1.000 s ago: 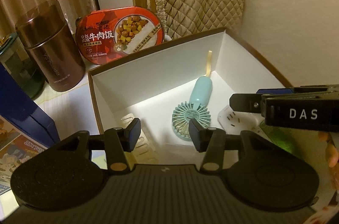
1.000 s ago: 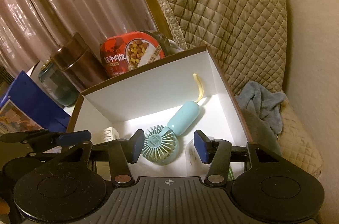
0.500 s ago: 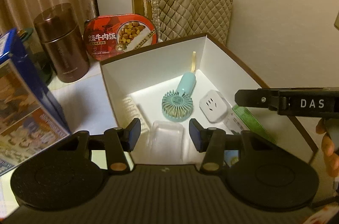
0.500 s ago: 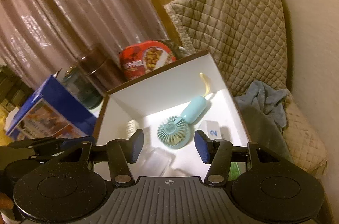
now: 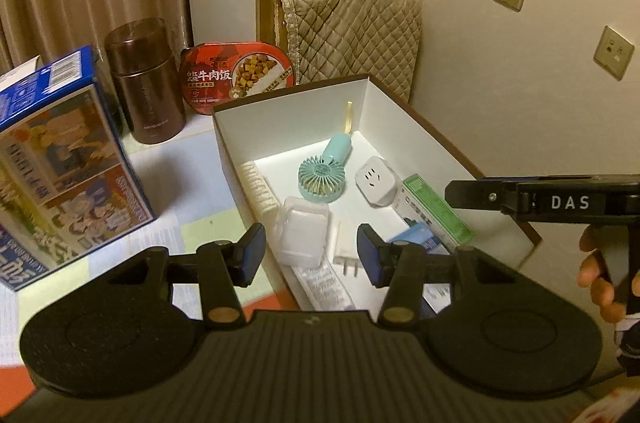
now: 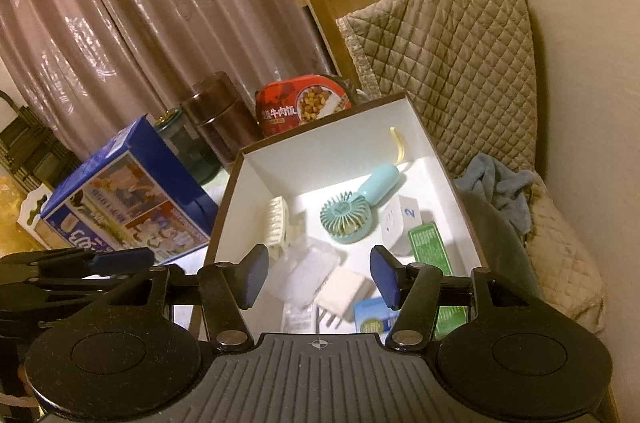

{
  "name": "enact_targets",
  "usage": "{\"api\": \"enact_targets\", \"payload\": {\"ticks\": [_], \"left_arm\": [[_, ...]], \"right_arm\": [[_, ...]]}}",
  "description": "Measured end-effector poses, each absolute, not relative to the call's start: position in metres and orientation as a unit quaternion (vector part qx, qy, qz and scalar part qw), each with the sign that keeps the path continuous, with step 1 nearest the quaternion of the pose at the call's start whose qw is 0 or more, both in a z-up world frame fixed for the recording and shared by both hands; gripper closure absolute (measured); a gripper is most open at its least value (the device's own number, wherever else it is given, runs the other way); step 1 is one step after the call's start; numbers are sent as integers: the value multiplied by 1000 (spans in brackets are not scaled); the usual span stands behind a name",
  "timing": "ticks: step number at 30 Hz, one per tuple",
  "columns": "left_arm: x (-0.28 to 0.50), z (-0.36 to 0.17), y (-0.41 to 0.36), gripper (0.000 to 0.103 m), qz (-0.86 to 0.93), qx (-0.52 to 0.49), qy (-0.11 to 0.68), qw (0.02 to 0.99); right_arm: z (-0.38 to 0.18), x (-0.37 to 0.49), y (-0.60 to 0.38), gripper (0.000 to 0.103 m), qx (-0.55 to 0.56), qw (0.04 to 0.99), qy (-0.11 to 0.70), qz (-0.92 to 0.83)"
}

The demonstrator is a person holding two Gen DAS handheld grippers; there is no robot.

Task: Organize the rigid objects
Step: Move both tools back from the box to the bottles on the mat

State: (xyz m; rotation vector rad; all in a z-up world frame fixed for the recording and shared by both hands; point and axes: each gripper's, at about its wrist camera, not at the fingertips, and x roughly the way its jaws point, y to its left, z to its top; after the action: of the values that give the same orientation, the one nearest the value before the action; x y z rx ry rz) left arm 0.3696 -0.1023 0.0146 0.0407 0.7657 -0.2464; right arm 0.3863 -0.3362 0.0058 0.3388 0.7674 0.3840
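A white box with a brown rim (image 5: 416,111) (image 6: 320,137) holds a teal hand fan (image 5: 322,175) (image 6: 348,215), a white plug adapter (image 5: 376,181) (image 6: 394,223), a green pack (image 5: 436,209) (image 6: 430,247), a clear plastic case (image 5: 302,237) (image 6: 312,269), a white charger (image 5: 346,247) (image 6: 342,291) and a white comb-like clip (image 5: 260,189) (image 6: 276,223). My left gripper (image 5: 311,255) is open and empty above the box's near end. My right gripper (image 6: 318,277) is open and empty above the same end; it shows at the right of the left wrist view (image 5: 540,201).
On the table left of the box stand a blue printed carton (image 5: 60,159) (image 6: 120,199), a brown canister (image 5: 144,79) (image 6: 218,123) and a red meal tray (image 5: 236,75) (image 6: 304,103). A quilted cover (image 5: 352,35) (image 6: 448,63) and a blue cloth (image 6: 496,187) lie behind and right.
Both grippers have drawn back and up from the box, staying open. More of the box's contents and the blue carton have come into view.
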Motion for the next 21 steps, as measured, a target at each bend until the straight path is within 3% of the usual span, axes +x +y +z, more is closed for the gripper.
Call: {"api": "enact_targets", "payload": {"ticks": [21], "left_arm": [[256, 13, -56, 57, -101, -14, 384, 918]], "right_arm": [[14, 292, -299, 49, 134, 892, 381, 206]]}}
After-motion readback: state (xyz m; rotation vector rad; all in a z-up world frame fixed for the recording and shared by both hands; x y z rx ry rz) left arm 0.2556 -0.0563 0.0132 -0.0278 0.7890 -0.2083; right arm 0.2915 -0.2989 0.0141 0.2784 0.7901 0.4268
